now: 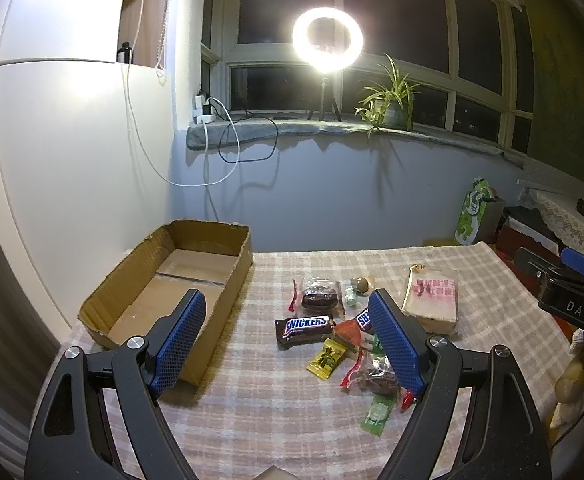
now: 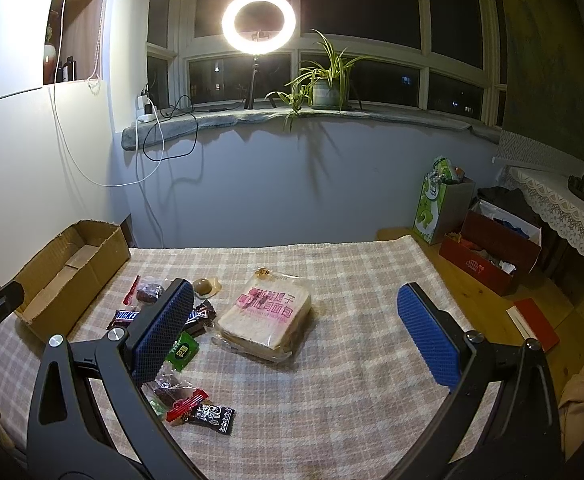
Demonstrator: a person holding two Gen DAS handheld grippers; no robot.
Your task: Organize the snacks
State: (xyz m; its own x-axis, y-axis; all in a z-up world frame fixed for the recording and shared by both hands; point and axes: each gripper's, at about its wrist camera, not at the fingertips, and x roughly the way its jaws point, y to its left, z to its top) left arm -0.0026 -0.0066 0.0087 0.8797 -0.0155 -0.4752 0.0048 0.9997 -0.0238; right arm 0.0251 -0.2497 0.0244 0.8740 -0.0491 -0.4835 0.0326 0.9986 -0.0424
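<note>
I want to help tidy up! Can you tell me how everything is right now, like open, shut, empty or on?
cardboard box: open on top, nothing inside.
Snickers bar: wrapped, lying on the cloth.
bagged bread: in its bag, flat on the cloth.
yellow candy: wrapped, outside the box.
ring light: on.
left gripper: open, holding nothing.
right gripper: open, holding nothing.

On the tabletop (image 2: 332, 380) there were one cardboard box (image 1: 131, 312), one bag of sliced bread (image 2: 265, 314), two Snickers bars (image 1: 304, 326), two clear-wrapped dark cakes (image 1: 319, 298), and several small candies, hard to count.
</note>
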